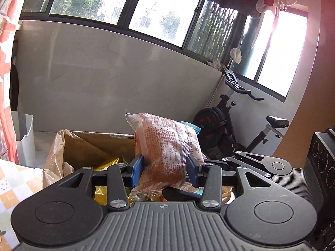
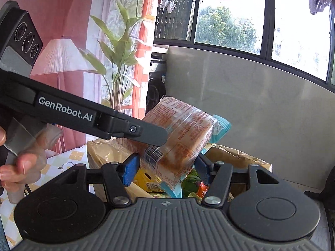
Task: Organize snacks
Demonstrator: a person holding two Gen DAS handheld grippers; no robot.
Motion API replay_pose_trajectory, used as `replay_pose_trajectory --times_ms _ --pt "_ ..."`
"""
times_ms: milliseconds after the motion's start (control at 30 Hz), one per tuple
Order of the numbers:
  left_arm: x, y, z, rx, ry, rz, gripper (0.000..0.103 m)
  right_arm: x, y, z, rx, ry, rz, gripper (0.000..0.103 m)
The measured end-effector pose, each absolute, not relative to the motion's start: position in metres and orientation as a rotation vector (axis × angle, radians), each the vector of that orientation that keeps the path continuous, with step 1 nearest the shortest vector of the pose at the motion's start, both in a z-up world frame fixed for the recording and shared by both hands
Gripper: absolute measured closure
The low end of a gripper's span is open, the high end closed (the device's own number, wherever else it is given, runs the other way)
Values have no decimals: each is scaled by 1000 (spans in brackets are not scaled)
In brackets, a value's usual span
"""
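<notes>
A clear snack packet with orange print and light-blue ends (image 1: 167, 144) is held up above an open cardboard box (image 1: 94, 144). My left gripper (image 1: 165, 167) has its blue pads against both sides of the packet. In the right wrist view the same packet (image 2: 180, 133) sits between the pads of my right gripper (image 2: 167, 167), which also close on it. The left gripper's body (image 2: 83, 115) crosses that view from the left. The box (image 2: 240, 156) holds several yellow, green and orange snack packs.
A table with a checked cloth (image 1: 12, 186) lies at the left. A white bin (image 1: 25, 138) stands by the grey wall. An exercise bike (image 1: 234, 121) stands to the right of the box. A printed curtain (image 2: 83, 41) hangs at the left.
</notes>
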State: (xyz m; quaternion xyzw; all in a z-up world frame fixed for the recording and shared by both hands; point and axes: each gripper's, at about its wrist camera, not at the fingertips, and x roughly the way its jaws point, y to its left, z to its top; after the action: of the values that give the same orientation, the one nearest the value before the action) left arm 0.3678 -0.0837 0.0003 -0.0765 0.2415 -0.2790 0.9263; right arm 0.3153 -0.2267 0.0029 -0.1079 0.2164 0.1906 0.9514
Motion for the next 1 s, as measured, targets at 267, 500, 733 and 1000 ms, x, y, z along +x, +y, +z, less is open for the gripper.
replay_pose_trajectory --times_ms 267,500,733,1000 --pt "395 -87 -19 -168 556 -537 56 357 -236 -15 -228 520 378 43" --pt "403 -98 -36 -119 583 -512 56 369 -240 -36 -200 559 364 43" --pt "391 -90 -31 -48 544 -425 41 366 -250 -42 -191 583 312 42" --pt "359 -84 -3 91 466 -340 27 343 -255 -24 -153 539 225 15"
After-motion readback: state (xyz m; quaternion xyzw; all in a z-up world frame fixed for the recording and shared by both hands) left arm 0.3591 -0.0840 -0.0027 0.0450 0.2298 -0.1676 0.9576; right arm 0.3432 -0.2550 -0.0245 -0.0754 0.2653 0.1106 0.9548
